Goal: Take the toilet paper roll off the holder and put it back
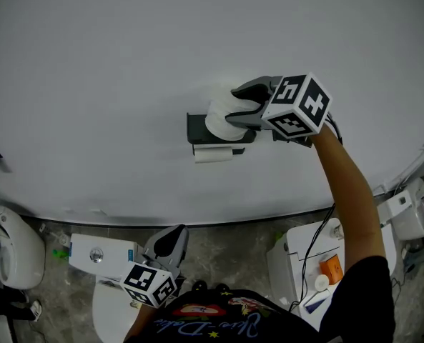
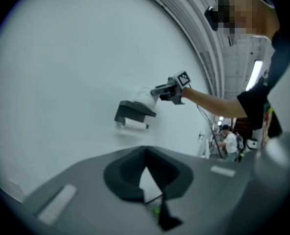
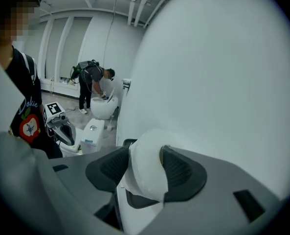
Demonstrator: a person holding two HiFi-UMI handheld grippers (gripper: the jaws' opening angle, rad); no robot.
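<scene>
The white toilet paper roll (image 1: 222, 113) sits at the dark wall holder (image 1: 197, 128), on its top right side. My right gripper (image 1: 244, 106) is shut on the roll, one pad on each side; in the right gripper view the roll (image 3: 147, 173) fills the gap between the pads. Below the holder's shelf a short white cylinder (image 1: 213, 154) shows. The left gripper view looks up at the holder (image 2: 132, 110), the roll (image 2: 145, 96) and the right gripper (image 2: 162, 89). My left gripper (image 1: 170, 243) hangs low near the floor, far from the holder, shut on nothing.
A white toilet with its tank (image 1: 101, 254) stands below the holder. Another white fixture (image 1: 11, 249) is at the left and a white unit (image 1: 297, 263) with small items at the right. A person (image 3: 93, 82) bends over a toilet far behind.
</scene>
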